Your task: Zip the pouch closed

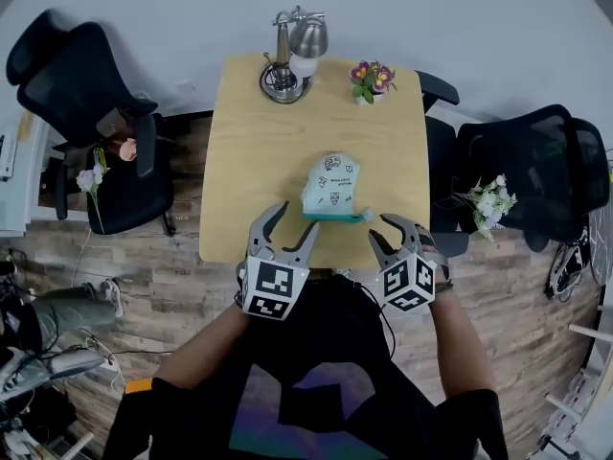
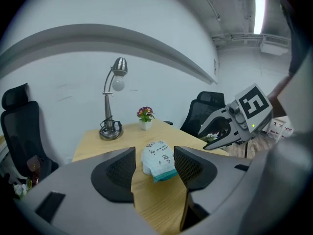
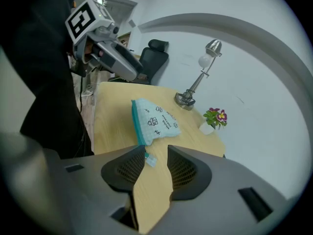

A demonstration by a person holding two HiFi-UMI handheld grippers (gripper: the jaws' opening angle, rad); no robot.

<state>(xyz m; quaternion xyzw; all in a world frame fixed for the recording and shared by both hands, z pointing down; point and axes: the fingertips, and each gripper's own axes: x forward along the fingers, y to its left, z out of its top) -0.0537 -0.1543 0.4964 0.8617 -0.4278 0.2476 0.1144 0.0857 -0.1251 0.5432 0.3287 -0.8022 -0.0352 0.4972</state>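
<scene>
A pale blue printed pouch with a teal zipper edge lies on the wooden table near its front edge. My left gripper hovers open just short of the pouch's left front corner; in the left gripper view the pouch sits ahead between the spread jaws. To the right of the pouch my right gripper is tilted down, its jaws apart. In the right gripper view the zipper's small pull tab lies on the table just ahead of the gap, touching neither pad.
A metal desk lamp and a small flower pot stand at the table's far edge. Black office chairs flank the table on both sides. The person's body is close against the near edge.
</scene>
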